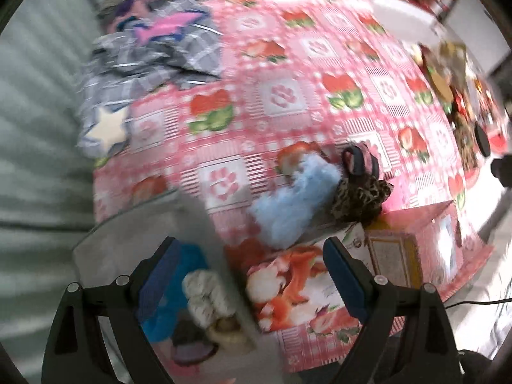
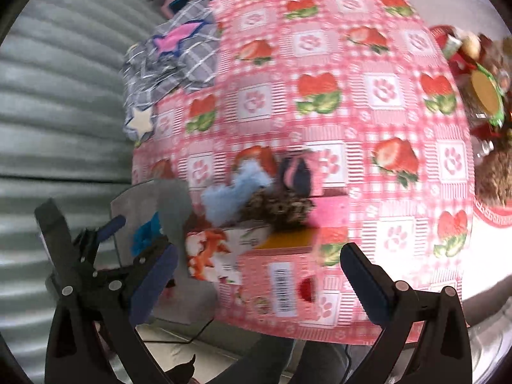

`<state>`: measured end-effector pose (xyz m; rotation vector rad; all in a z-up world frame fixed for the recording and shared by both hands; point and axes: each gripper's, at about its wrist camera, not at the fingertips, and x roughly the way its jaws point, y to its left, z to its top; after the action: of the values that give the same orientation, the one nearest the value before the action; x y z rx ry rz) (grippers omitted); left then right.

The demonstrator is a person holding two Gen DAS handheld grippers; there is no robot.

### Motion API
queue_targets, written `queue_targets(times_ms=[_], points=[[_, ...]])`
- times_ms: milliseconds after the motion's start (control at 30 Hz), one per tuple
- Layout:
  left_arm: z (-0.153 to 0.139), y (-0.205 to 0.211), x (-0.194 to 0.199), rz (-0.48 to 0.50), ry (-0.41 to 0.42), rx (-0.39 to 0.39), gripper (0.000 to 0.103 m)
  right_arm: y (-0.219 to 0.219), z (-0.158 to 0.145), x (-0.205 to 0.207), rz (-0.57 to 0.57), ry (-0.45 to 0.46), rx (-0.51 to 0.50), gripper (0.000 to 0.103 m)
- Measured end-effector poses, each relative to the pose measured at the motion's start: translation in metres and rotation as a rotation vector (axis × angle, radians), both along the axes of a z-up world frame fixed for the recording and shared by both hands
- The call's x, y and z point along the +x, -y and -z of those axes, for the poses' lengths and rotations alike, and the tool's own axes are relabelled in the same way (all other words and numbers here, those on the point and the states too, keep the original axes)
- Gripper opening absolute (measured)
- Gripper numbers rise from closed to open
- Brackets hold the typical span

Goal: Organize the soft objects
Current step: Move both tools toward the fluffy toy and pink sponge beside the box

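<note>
My left gripper [image 1: 252, 280] points down, open and empty, over the edge of a grey bin [image 1: 128, 224]. The bin holds a blue fluffy piece [image 1: 166, 307], a cream knitted piece [image 1: 208, 297] and a purple one [image 1: 192, 352]. A light blue fluffy piece [image 1: 294, 198], a leopard-print scrunchie [image 1: 361, 198] and a pink-and-dark scrunchie [image 1: 358, 160] lie together on the table beside an open printed box [image 1: 393, 256]. My right gripper [image 2: 259, 284] is open and empty over that box [image 2: 284, 243]. One of the left gripper's pads [image 2: 112, 224] shows at the left of the right wrist view.
The table [image 2: 320, 48] wears a pink strawberry cloth. A grey plaid fabric with star patches [image 1: 144, 60] lies at its far left corner. Jars and festive clutter [image 2: 483, 89] crowd the right edge. A ribbed grey wall [image 2: 57, 112] stands to the left. Both views are blurred.
</note>
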<state>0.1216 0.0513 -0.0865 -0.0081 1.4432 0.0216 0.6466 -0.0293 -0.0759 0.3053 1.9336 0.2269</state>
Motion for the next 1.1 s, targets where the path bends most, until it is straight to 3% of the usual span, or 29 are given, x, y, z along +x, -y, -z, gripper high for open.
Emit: queue_targets(times_ms=[100,200,367,533,867,1100], points=[[0.031,0.008,0.029,0.039,-0.101,-0.044,0.092,0.021,0.009,-0.002,0.029,-0.020,0.002,0.103],[0.059,0.018,0.049,0.101,-0.185,-0.022,0.092,0.039,0.018,-0.004,0.059,-0.040,0.006,0.103],[0.102,0.039,0.062,0.251,-0.329,0.003,0.092,0.065,0.038,-0.004,0.109,-0.079,0.003,0.102],[0.130,0.055,0.064,0.324,-0.412,0.008,0.092,0.085,0.056,-0.003,0.142,-0.114,0.002,0.103],[0.163,0.051,0.079,0.225,-0.444,0.082,0.092,0.077,0.105,-0.002,0.075,-0.196,0.015,0.103],[0.167,0.027,0.086,0.116,-0.423,0.071,0.093,0.023,0.155,0.017,-0.178,-0.189,0.011,0.103]])
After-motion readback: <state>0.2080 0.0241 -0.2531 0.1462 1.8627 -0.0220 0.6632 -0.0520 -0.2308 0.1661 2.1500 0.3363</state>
